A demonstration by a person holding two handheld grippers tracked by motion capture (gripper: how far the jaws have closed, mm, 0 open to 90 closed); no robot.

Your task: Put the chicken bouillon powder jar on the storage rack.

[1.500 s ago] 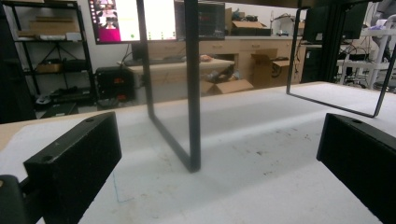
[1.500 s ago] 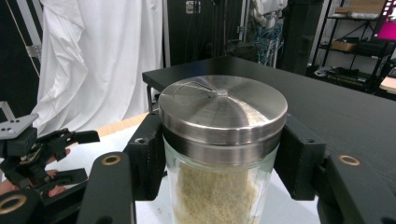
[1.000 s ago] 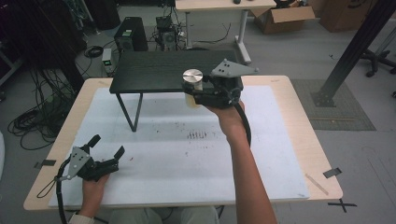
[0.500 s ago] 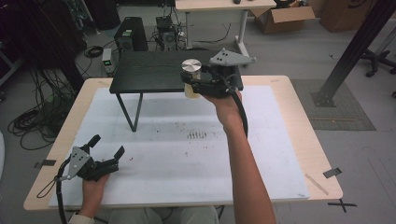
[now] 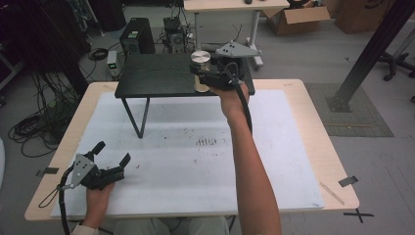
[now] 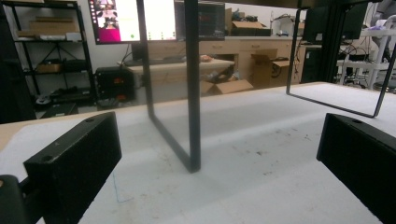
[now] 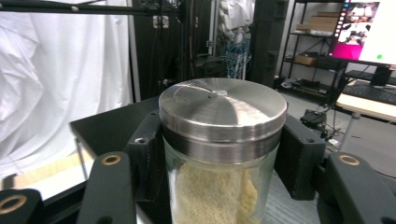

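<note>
At about seven o'clock on the desk (image 5: 303, 147) the left gripper (image 5: 113, 155) rests low in the person's hand, its jaws spread wide with nothing between them; it has not shifted over the last second. Its jaws point toward the nearest black leg (image 6: 191, 88) of the raised black shelf (image 5: 156, 76), which stands at twelve o'clock. To the right, the right gripper (image 5: 201, 77) has moved: it has carried the jar (image 5: 200, 71) from the shelf's front edge further over its top and slightly up. Its jaws are clamped on the glass body just under the steel lid (image 7: 222, 109). The placing looks close, with the jar not yet released. The right forearm is stretched straight out, gripper held level.
</note>
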